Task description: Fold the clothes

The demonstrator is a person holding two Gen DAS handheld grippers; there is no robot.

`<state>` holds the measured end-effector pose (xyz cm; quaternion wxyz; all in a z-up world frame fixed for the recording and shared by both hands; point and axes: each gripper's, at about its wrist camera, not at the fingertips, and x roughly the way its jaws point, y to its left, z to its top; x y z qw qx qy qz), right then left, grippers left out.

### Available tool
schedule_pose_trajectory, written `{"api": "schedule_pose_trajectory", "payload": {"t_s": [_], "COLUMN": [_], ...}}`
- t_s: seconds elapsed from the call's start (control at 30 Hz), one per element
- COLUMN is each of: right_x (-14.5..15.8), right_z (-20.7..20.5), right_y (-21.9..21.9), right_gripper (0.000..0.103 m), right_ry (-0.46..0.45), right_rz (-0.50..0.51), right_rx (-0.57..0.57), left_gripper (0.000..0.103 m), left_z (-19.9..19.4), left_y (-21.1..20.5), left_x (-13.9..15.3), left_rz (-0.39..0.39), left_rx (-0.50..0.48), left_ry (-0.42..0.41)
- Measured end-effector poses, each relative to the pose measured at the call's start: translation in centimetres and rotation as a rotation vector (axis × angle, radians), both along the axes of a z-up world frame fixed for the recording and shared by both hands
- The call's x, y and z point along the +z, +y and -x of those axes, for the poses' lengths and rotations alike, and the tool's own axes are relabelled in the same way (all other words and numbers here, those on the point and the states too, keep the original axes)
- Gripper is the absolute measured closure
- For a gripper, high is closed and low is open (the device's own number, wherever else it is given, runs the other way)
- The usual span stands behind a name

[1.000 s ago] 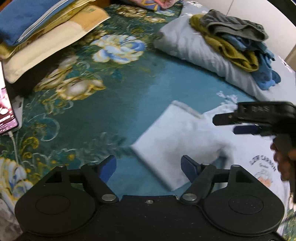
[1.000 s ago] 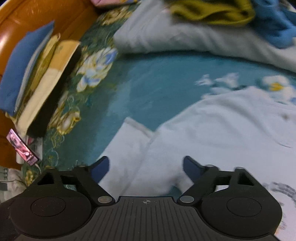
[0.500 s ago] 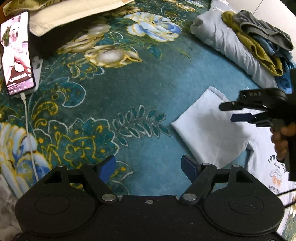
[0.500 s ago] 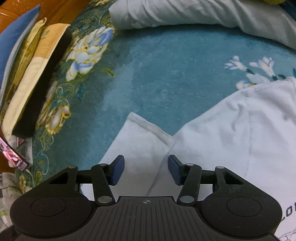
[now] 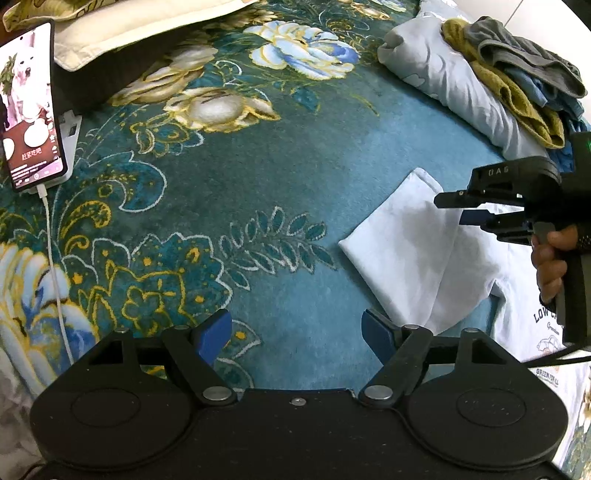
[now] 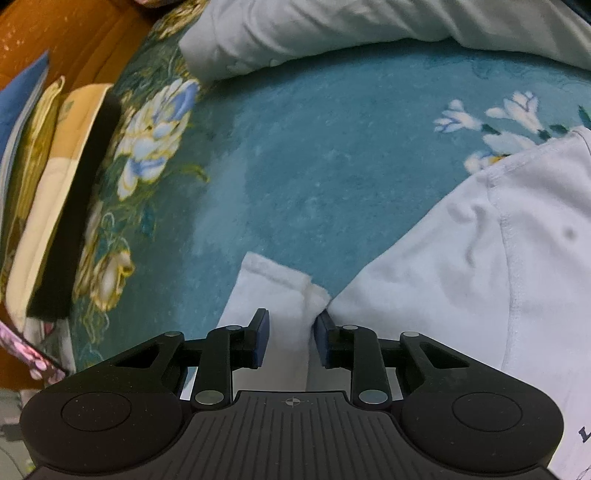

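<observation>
A white T-shirt point(image 6: 480, 277) with a printed chest lies flat on the teal flowered bedspread point(image 5: 295, 166). Its short sleeve point(image 5: 406, 258) sticks out to the left. My right gripper point(image 6: 291, 338) is low over that sleeve point(image 6: 280, 291), near its hem, and its jaws are closing with the cloth between the blue pads. The fabric puckers at the right pad. In the left wrist view the right gripper point(image 5: 448, 210) shows from the side, held by a hand point(image 5: 550, 258). My left gripper point(image 5: 295, 336) stands open over bare bedspread left of the sleeve, with nothing between its fingers.
A lit phone point(image 5: 31, 107) on a white cable lies at the far left beside pillows point(image 5: 140, 22). A pile of grey, mustard and blue clothes point(image 5: 517, 85) rests on a folded pale quilt point(image 5: 443, 74) at the back right. Stacked cushions point(image 6: 48, 184) line the left.
The right jaws have narrowed from wide to close around the sleeve while the gripper sank toward it. The left gripper first swung left off the shirt, bringing the phone into view, then stayed still.
</observation>
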<state>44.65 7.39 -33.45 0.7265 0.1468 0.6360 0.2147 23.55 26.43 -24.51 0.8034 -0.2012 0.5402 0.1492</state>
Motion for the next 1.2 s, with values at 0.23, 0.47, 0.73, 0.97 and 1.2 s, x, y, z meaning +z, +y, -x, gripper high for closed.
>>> {"api": "schedule_pose_trajectory", "payload": {"t_s": [0.23,0.47,0.73,0.97,1.2], "right_x": [0.5,5.6,12.4,14.1,12.6], "right_z": [-0.3,-0.5,-0.6,-0.1,1.1], "right_y": [-1.0,-3.0,-11.8,-21.4,-29.8], "right_gripper": [0.101,0.102,0.102,0.102,0.102], "right_ry": [0.016,-0.104,-0.34,-0.434,-0.428], "right_rz": [-0.043,-0.181,-0.222,-0.135,-0.054], "right_rx": [-0.027,-0.034,-0.145,-0.3,-0.446], "left_gripper": [0.027,0.027,0.027,0.027,0.025], "left_z": [0.0,-1.2,-4.1,-7.0,-11.0], "left_y": [-1.3,-3.7,-8.7,-14.2,-19.4], "left_x": [0.5,1.0,1.6,1.4,-0.9], "left_rz": [-0.005,-0.002,0.009,0.011,-0.055], "left_rx": [-0.013,-0.057,-0.151,-0.25,-0.335], "left_ry": [-0.004,-0.025,-0.07,-0.084,-0.072]}}
